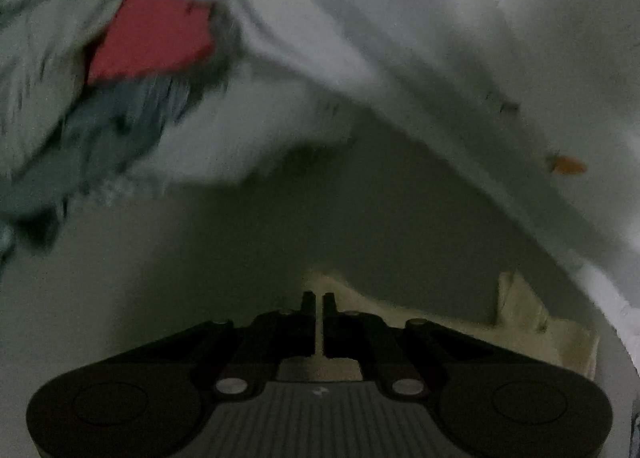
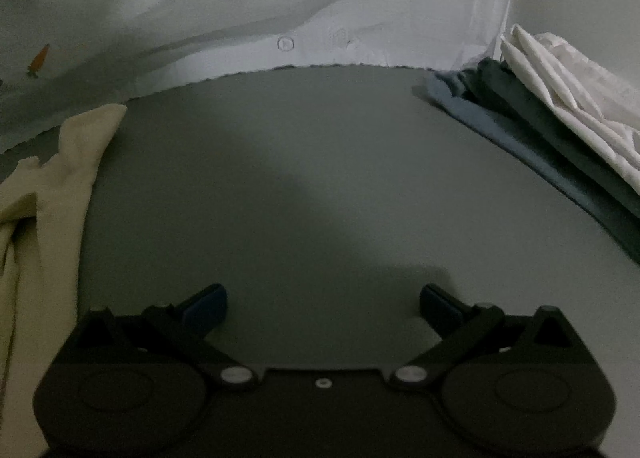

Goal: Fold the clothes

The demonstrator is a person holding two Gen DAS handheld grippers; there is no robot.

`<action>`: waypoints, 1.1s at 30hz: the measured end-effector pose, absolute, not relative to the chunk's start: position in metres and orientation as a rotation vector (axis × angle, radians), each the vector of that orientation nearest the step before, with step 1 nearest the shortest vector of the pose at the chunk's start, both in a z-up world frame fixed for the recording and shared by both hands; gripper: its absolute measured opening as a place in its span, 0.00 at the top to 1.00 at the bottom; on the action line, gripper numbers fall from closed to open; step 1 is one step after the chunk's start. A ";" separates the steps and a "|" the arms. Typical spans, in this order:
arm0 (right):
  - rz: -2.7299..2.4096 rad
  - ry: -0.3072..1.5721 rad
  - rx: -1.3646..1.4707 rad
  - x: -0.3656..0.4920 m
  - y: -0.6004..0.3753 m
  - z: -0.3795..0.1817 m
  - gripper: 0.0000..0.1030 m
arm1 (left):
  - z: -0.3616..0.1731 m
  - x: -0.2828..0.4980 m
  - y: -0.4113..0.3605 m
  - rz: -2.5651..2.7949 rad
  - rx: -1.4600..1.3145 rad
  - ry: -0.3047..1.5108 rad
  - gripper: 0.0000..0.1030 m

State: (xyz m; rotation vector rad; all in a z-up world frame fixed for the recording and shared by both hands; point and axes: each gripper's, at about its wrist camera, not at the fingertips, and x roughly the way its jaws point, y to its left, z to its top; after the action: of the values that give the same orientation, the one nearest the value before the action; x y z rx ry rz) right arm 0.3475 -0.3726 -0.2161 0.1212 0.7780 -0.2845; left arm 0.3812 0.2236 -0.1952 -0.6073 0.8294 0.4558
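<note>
left tool (image 1: 318,300) nearly pressed together, thin gap, pinching nothing seen. right tool (image 2: 323,300) spread, empty, over tabletop (image 2: 280,185). one white shirt (image 2: 240,17), one cream garment (image 2: 44,185), one folded stack (image 2: 560,117).

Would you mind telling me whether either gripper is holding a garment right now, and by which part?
Neither holds anything. The right gripper is wide open over the bare table; the left gripper's jaws are slightly apart, nothing between them.

Dim light; plain grey-green table (image 2: 320,177) w/ soft shadow across it.
</note>
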 end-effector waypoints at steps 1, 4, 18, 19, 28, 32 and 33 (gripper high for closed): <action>-0.283 0.794 0.122 0.349 -0.373 -0.215 0.00 | -0.199 0.379 0.219 0.450 -0.613 0.852 0.72; -0.278 0.847 0.132 0.356 -0.375 -0.211 0.00 | -0.202 0.367 0.197 0.413 -0.620 0.889 0.60; 0.064 0.851 0.593 0.316 -0.388 -0.187 0.72 | -0.195 0.296 0.024 0.092 -0.566 1.082 0.09; 0.109 0.855 0.620 0.310 -0.385 -0.186 0.73 | -0.194 0.292 0.013 0.076 -0.535 1.093 0.08; 0.308 0.914 0.546 0.272 -0.353 -0.181 0.68 | -0.218 0.250 -0.025 0.126 -0.466 1.211 0.04; 0.318 0.929 0.383 0.268 -0.336 -0.176 0.52 | -0.225 0.241 -0.040 0.116 -0.353 1.218 0.00; 0.321 0.928 0.332 0.267 -0.332 -0.175 0.52 | -0.226 0.241 -0.045 0.123 -0.314 1.218 0.00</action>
State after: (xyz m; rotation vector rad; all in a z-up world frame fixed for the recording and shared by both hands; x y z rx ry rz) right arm 0.2673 -0.3319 -0.1753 0.3316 0.9278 0.3208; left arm 0.2406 -0.0454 -0.2265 -0.3143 1.2181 0.1227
